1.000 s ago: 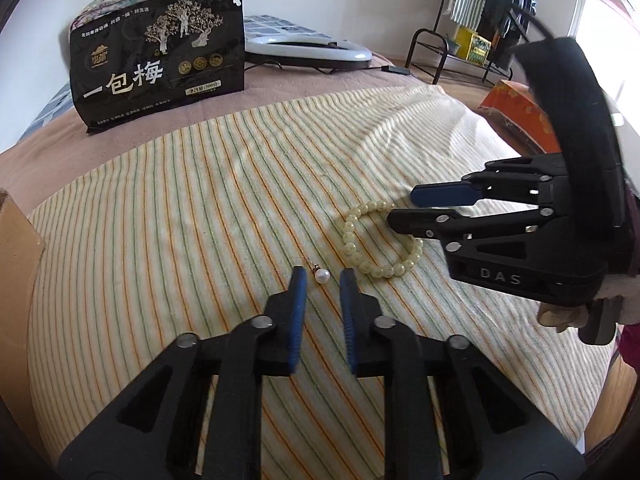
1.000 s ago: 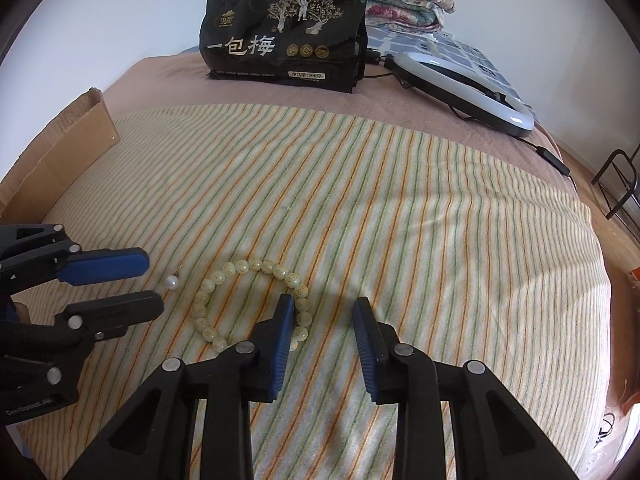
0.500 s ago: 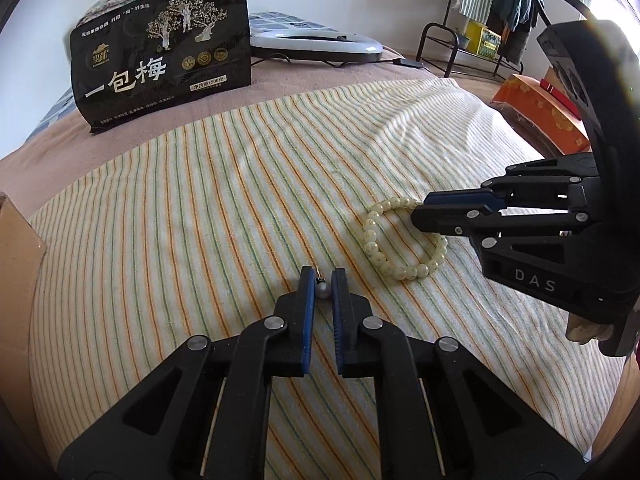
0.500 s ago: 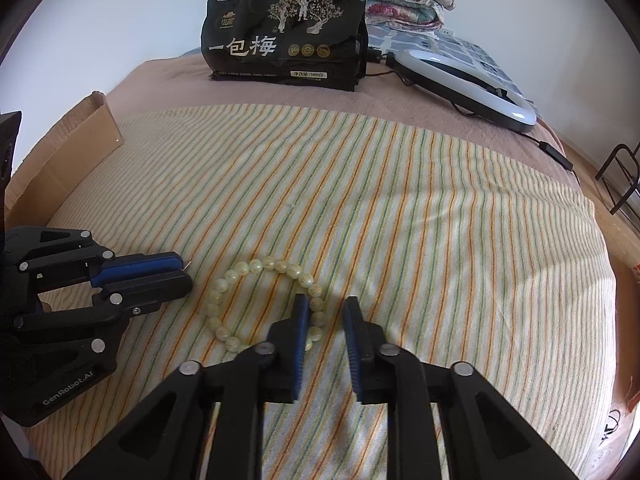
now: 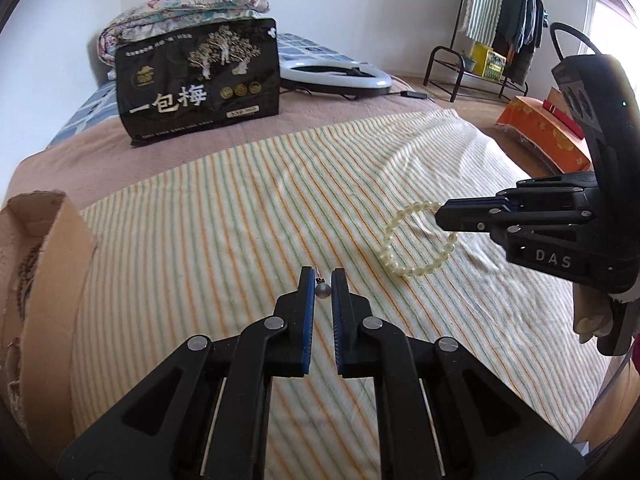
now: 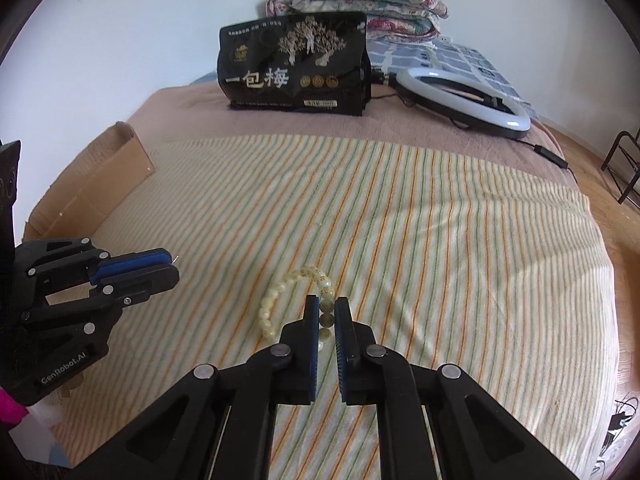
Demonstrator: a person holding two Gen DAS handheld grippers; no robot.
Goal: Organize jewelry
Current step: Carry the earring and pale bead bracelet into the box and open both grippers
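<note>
Over the striped bed (image 5: 248, 184), my left hand-held gripper (image 5: 321, 289) has just pinched the pearl earring (image 5: 323, 289) and my right hand-held gripper (image 6: 327, 316) has clamped the bead bracelet (image 6: 280, 296), so both are ready to carry.

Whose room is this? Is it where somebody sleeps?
Probably yes, it looks like a bedroom. The work is on a bed spread with a striped cloth, folded quilts are stacked at the far end by the wall, and a clothes rack with hanging clothes stands on the floor beside it.
</note>
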